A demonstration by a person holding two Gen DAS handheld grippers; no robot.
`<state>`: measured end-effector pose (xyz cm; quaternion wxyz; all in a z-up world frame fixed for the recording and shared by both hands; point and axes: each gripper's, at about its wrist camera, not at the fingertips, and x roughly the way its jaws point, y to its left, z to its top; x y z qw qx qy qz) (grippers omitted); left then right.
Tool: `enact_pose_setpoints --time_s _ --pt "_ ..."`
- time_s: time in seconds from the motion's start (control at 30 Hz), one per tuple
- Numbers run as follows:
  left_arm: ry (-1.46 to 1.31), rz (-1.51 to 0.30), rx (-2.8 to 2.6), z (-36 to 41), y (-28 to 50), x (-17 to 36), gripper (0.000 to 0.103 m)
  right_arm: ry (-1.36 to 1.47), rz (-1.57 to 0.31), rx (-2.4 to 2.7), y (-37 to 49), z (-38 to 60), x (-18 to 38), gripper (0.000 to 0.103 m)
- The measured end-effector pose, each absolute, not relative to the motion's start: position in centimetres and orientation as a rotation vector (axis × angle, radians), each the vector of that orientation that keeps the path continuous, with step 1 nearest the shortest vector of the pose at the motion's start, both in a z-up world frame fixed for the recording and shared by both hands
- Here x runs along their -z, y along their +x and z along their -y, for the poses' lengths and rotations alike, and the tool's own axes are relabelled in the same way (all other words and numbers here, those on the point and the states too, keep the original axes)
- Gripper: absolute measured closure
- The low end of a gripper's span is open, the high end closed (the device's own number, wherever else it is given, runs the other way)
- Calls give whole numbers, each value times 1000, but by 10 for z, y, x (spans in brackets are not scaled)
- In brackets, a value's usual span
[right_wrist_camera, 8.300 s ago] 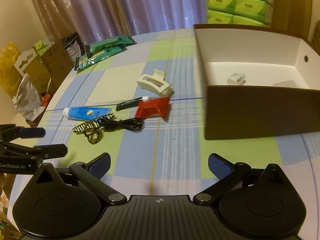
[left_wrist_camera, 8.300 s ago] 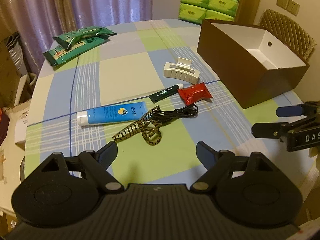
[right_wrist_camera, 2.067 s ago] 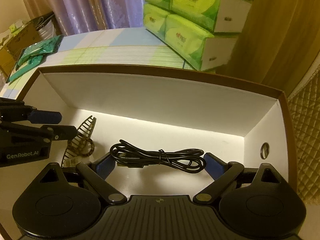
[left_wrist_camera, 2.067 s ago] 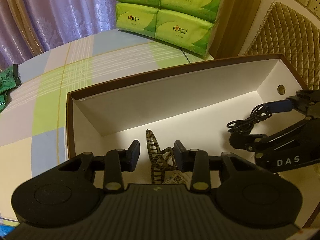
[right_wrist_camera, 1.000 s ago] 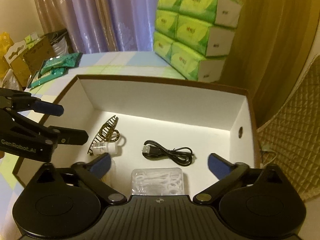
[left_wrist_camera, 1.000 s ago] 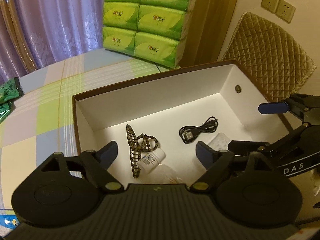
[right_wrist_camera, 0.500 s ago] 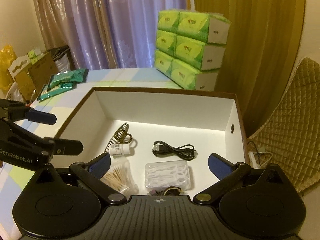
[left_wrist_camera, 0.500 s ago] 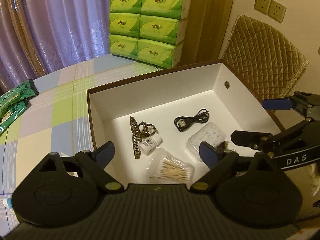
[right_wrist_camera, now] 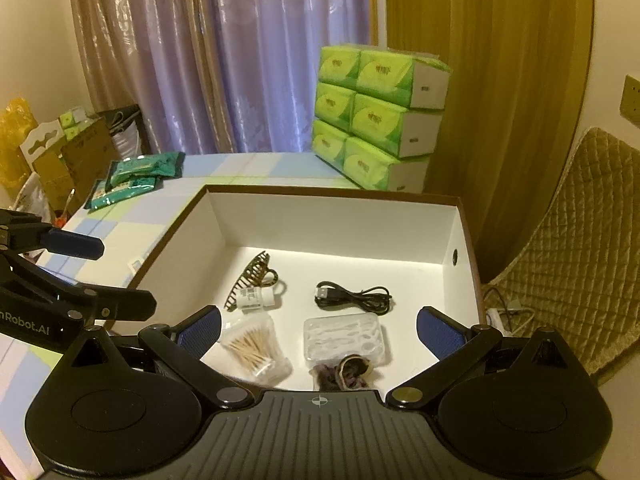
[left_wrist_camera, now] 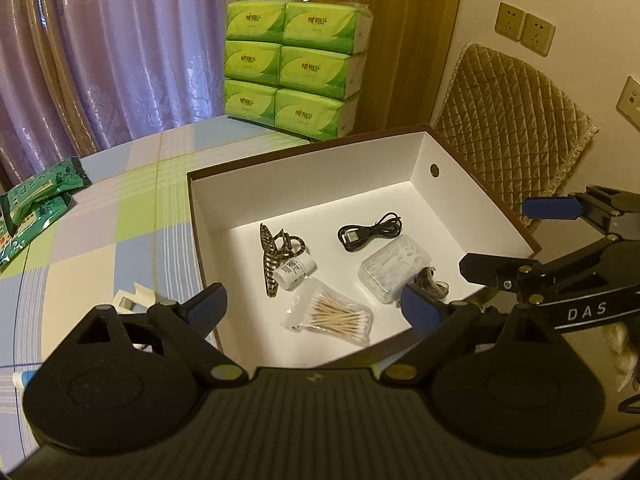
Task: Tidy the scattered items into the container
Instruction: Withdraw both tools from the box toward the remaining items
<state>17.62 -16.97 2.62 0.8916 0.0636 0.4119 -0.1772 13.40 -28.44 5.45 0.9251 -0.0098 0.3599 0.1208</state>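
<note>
Surface: a checked tablecloth (left_wrist_camera: 120, 216) in blue, green and cream covered the table.
Container: the brown box (left_wrist_camera: 308, 184) sat mid-frame, holding the striped hair clip (left_wrist_camera: 276, 256) and black cable (left_wrist_camera: 368, 234).
Room: purple curtains (right_wrist_camera: 248, 56) hung upper left; green tissue packs (left_wrist_camera: 292, 68) were stacked behind the box.
Left gripper (left_wrist_camera: 312, 304): spread wide, empty.
Right gripper (right_wrist_camera: 320, 328): spread wide, empty.

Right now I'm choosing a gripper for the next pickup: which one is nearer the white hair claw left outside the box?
Left. The left gripper hovers over the box's near-left corner, beside the white hair claw. The right gripper is across the box, at its right side.
</note>
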Motion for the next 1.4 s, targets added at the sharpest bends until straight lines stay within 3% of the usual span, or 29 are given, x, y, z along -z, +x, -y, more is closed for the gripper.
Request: enact_pose_setpoints --time_s 0.53,1.4 --pt "86 -842 361 121 113 -35 11 15 -719 -247 77 246 -65 2" --pt "-8 -930 229 16 60 -12 11 117 -831 -210 24 170 -33 2"
